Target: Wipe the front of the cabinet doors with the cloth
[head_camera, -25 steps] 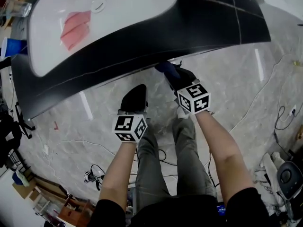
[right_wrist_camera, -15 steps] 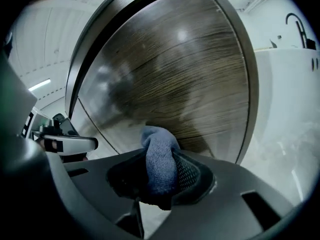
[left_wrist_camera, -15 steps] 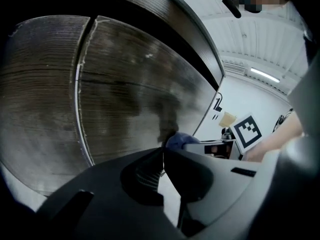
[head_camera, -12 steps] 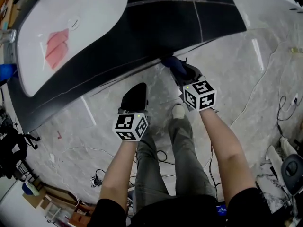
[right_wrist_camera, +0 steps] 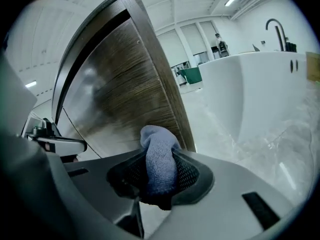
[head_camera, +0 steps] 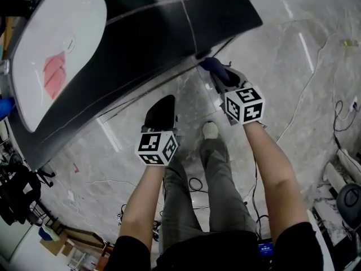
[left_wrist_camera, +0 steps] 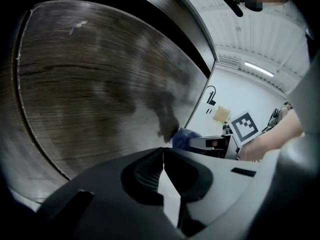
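Seemingly mid-wipe, the right tongs (right_wrist_camera: 160, 170) pinched the cloth (right_wrist_camera: 159, 151) near the cabinet door (right_wrist_camera: 120, 89), next needing a pressed sweep; the left tongs (left_wrist_camera: 162, 170) sat pressed together, empty.

cloth (right_wrist_camera: 159, 151): blue, bunched, pinched in right tool (right_wrist_camera: 160, 176) | cabinet door (right_wrist_camera: 120, 99): dark wood-grain, closed, near cloth

Count from my head view: two grippers, left gripper (head_camera: 162, 110) and right gripper (head_camera: 216, 74) at 1 o'clock. One marker cube (head_camera: 157, 147) on each. One cloth (right_wrist_camera: 159, 159). Two cabinet doors (head_camera: 141, 44). One pink item (head_camera: 53, 75) at 10 o'clock. One white countertop (head_camera: 73, 21).
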Action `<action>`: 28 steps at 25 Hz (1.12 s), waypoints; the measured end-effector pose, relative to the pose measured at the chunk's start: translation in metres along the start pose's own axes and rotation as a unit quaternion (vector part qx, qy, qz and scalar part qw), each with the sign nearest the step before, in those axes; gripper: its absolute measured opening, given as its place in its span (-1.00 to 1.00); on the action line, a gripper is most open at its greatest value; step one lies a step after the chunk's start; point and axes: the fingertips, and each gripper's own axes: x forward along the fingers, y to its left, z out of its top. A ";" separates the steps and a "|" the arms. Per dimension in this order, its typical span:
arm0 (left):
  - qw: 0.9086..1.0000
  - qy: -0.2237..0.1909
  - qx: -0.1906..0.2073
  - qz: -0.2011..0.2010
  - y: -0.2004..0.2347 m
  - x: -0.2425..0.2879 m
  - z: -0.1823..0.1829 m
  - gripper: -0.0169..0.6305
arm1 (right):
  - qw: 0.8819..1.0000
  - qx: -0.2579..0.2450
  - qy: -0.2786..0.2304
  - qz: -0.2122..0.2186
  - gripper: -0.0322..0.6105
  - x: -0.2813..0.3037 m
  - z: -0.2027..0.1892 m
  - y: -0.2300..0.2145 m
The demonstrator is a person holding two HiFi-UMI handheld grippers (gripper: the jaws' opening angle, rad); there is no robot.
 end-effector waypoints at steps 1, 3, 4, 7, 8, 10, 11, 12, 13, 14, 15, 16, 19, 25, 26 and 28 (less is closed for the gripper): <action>1.000 0.000 0.001 -0.002 -0.003 0.002 0.001 -0.93 | 1.000 0.001 0.000 -0.004 -0.55 -0.003 0.000 -0.004; 1.000 0.000 0.002 -0.005 -0.006 0.004 0.001 -0.93 | 1.000 0.009 -0.003 -0.012 -0.55 -0.009 -0.001 -0.010; 1.000 0.000 0.003 -0.005 -0.007 0.004 0.002 -0.93 | 1.000 0.015 -0.006 -0.014 -0.55 -0.012 -0.001 -0.012; 1.000 -0.001 0.002 -0.006 -0.008 0.004 0.003 -0.93 | 0.999 0.027 -0.020 -0.016 -0.55 -0.022 0.003 -0.007; 1.000 -0.001 0.002 -0.006 -0.008 0.003 0.004 -0.93 | 0.999 0.027 -0.024 -0.015 -0.55 -0.024 0.004 -0.003; 1.000 -0.002 0.000 -0.006 -0.007 0.000 0.004 -0.93 | 0.999 0.022 -0.029 -0.011 -0.55 -0.028 0.006 0.006; 1.000 -0.003 -0.001 -0.006 -0.007 -0.002 0.004 -0.93 | 0.999 0.019 -0.031 -0.009 -0.54 -0.030 0.006 0.011; 1.000 -0.005 -0.002 -0.006 -0.006 -0.004 0.004 -0.93 | 0.999 0.018 -0.033 -0.008 -0.55 -0.032 0.007 0.015; 1.000 -0.007 -0.003 -0.005 -0.005 -0.006 0.005 -0.93 | 0.999 0.018 -0.036 -0.008 -0.55 -0.034 0.008 0.019; 1.000 -0.009 -0.005 -0.004 -0.004 -0.009 0.007 -0.93 | 0.999 0.020 -0.039 -0.008 -0.55 -0.037 0.009 0.022; 1.000 -0.011 -0.006 -0.003 -0.003 -0.012 0.007 -0.93 | 0.999 0.021 -0.041 -0.009 -0.55 -0.038 0.010 0.026; 1.000 -0.013 -0.008 -0.001 -0.001 -0.015 0.008 -0.93 | 0.999 0.022 -0.043 -0.008 -0.55 -0.040 0.010 0.029; 1.000 -0.016 -0.014 0.006 0.008 -0.026 0.006 -0.93 | 0.999 0.022 -0.049 -0.007 -0.55 -0.045 0.013 0.043; 0.999 -0.031 -0.030 0.022 0.022 -0.059 0.013 -0.93 | 0.998 0.007 -0.058 -0.005 -0.55 -0.060 0.025 0.072; 0.999 -0.034 -0.032 0.023 0.025 -0.065 0.015 -0.93 | 0.998 0.005 -0.060 -0.005 -0.55 -0.063 0.028 0.077; 0.998 -0.040 -0.031 0.027 0.031 -0.079 0.020 -0.93 | 0.998 0.002 -0.068 -0.007 -0.55 -0.069 0.037 0.087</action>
